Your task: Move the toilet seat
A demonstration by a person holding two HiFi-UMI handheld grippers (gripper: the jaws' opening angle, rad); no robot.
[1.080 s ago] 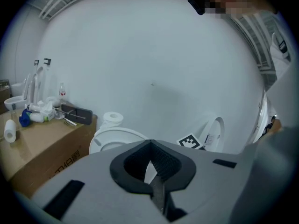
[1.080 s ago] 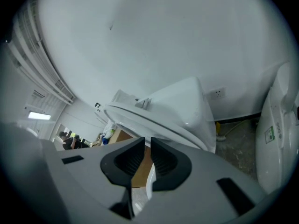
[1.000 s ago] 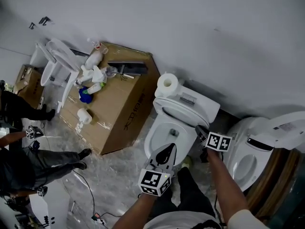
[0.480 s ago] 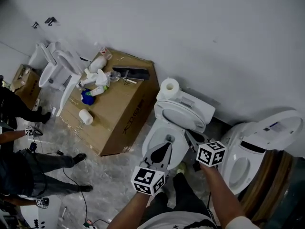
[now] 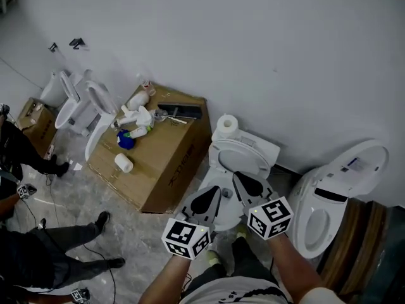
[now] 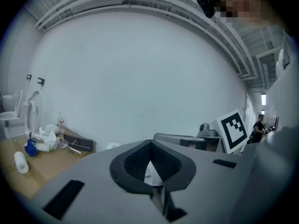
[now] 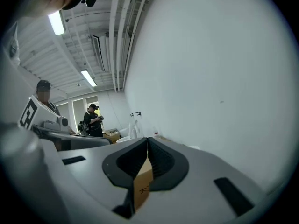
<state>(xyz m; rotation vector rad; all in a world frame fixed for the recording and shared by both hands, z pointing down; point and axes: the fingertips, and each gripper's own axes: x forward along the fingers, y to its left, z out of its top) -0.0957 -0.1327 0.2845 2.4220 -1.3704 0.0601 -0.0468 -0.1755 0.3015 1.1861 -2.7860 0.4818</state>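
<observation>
In the head view the white toilet (image 5: pixel 218 182) stands against the wall, its seat and lid (image 5: pixel 242 159) an oval just before the tank. Both grippers hover side by side above the bowl, apart from the seat. My left gripper (image 5: pixel 215 192) is shut, its tips together with nothing between them, as the left gripper view (image 6: pixel 150 146) also shows. My right gripper (image 5: pixel 238 178) has its jaws closing to a touch, empty, pointing toward the wall in the right gripper view (image 7: pixel 147 141).
A paper roll (image 5: pixel 228 124) sits on the tank. A large cardboard box (image 5: pixel 166 164) with bottles and a paper roll lies left of the toilet. Another toilet (image 5: pixel 329 198) with raised lid stands right, more toilets (image 5: pixel 85 106) far left. People's legs (image 5: pixel 44 258) and cables lie at lower left.
My right gripper has come off the toilet's right rim and drawn back up beside the left, its jaws coming together. The left gripper has risen a little too.
</observation>
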